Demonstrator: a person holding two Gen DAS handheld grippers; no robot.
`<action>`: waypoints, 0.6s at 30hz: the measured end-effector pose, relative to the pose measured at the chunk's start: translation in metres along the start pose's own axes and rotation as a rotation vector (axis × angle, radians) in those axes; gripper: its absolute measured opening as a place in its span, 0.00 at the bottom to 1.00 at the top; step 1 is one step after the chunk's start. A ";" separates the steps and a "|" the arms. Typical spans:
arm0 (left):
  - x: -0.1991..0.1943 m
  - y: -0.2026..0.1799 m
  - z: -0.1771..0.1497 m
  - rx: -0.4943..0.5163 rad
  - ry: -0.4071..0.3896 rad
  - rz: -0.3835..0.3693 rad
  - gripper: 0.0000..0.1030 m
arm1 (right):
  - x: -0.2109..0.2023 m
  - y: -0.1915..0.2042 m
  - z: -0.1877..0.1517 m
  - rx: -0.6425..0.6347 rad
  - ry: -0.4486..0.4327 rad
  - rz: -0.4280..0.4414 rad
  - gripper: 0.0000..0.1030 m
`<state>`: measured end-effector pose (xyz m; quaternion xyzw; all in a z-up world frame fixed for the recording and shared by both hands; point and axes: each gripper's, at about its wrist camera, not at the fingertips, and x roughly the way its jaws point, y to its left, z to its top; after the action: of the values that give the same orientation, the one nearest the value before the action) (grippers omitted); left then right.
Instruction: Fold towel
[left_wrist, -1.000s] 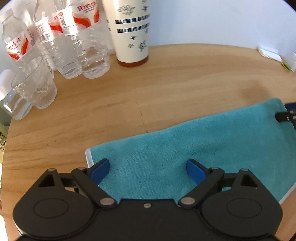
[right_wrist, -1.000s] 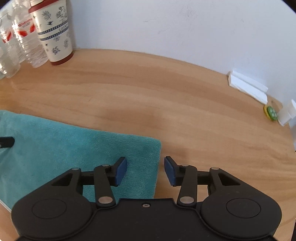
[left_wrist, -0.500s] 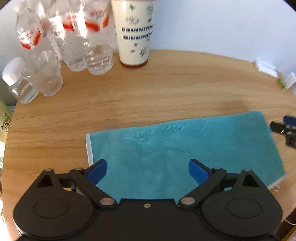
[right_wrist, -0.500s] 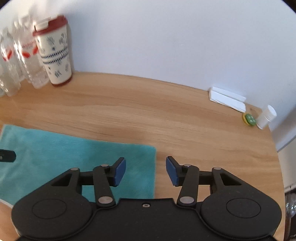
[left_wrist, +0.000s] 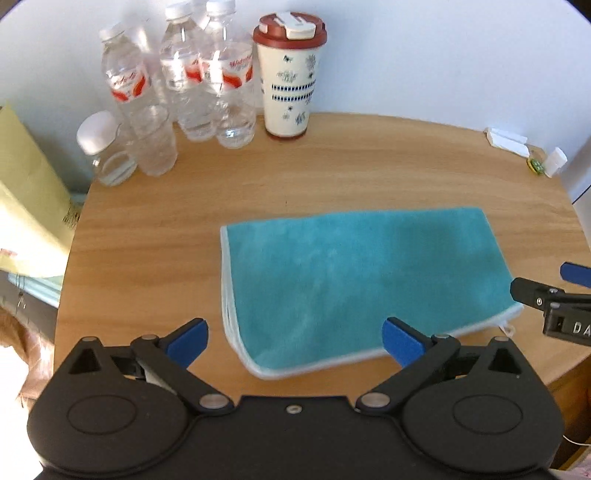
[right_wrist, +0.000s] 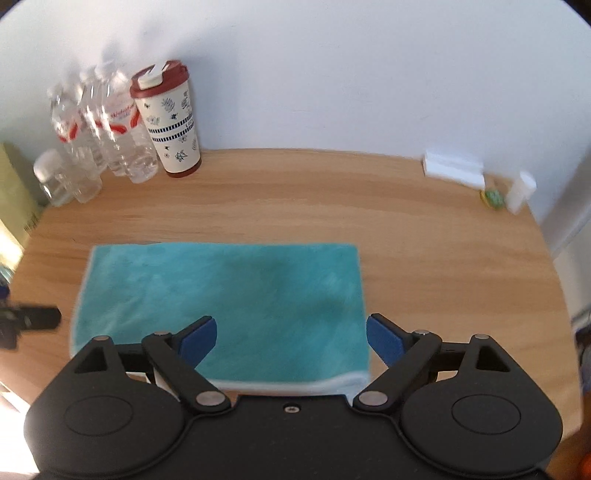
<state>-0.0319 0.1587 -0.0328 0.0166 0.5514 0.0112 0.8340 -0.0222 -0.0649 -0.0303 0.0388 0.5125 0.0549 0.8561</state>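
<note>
A teal towel (left_wrist: 362, 280) with a white hem lies folded into a flat rectangle on the round wooden table (left_wrist: 155, 236). The same towel (right_wrist: 229, 295) fills the middle of the right wrist view. My left gripper (left_wrist: 295, 338) hangs open above the towel's near edge, holding nothing. My right gripper (right_wrist: 290, 338) is open too, raised over the towel's near right part, empty. The right gripper (left_wrist: 554, 295) shows at the right edge of the left wrist view, and the left gripper (right_wrist: 29, 319) at the left edge of the right wrist view.
Several water bottles (left_wrist: 207, 85), a glass (left_wrist: 153, 142), a small jar (left_wrist: 103, 147) and a patterned tumbler with a red lid (left_wrist: 290, 77) stand at the table's back left. A white block (right_wrist: 452, 168) and a small white bottle (right_wrist: 521, 192) sit at the back right.
Both grippers have lifted up and back from the towel, so the whole table shows. The right gripper's fingers have spread wider. The towel lies still.
</note>
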 end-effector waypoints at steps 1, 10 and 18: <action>-0.004 -0.001 -0.003 0.014 0.003 0.005 0.99 | -0.003 0.001 -0.001 0.013 0.011 0.004 0.89; -0.025 0.007 -0.018 -0.002 0.024 0.000 0.99 | -0.026 0.014 -0.019 0.040 0.011 -0.023 0.89; -0.037 0.006 -0.017 0.019 -0.013 0.008 0.99 | -0.042 0.016 -0.020 0.026 -0.025 -0.048 0.89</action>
<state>-0.0620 0.1636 -0.0054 0.0269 0.5460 0.0094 0.8373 -0.0607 -0.0543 -0.0008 0.0382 0.5032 0.0274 0.8629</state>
